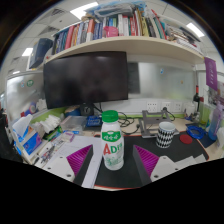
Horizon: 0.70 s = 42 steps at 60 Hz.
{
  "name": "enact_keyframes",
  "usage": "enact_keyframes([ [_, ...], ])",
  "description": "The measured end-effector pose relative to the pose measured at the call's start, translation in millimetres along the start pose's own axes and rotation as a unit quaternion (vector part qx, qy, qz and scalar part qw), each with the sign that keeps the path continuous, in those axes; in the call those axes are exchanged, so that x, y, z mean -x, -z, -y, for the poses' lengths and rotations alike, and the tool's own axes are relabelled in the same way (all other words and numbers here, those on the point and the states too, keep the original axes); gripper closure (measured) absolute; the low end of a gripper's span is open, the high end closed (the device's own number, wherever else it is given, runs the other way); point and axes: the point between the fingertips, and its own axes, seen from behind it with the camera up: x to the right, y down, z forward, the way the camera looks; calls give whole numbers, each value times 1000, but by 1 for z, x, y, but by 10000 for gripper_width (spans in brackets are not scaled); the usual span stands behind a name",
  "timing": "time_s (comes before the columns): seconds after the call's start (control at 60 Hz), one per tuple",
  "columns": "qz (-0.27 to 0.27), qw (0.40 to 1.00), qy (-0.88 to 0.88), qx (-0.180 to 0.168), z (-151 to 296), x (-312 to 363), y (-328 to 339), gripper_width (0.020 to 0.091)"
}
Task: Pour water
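Observation:
A white plastic bottle (111, 147) with a green cap and green lettering stands upright on the desk, between my two fingers. My gripper (112, 162) is open: the purple pads (80, 159) sit wide on either side of the bottle with clear gaps. A black-and-white patterned cup (166, 136) stands on the desk beyond the right finger, to the right of the bottle.
A dark monitor (88, 80) stands behind the bottle, under a shelf of books (110, 25). Blue boxes and papers (30, 140) clutter the desk left of the fingers. A blue basket (201, 133) and small items lie at the right.

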Motion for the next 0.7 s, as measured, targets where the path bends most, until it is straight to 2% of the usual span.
enact_keyframes([
  [0.333,-43,999,-1,-24,-12,3,-87,309],
  [0.383,-54,998,4,-32,-10,0,-90,354],
  [0.417,-60,997,8,-40,-7,-1,-92,416],
  [0.45,-67,997,10,-46,-6,-3,-93,508],
  [0.467,-69,996,12,-48,-5,-2,-92,523],
  [0.7,-63,995,33,-74,0,6,-101,642],
])
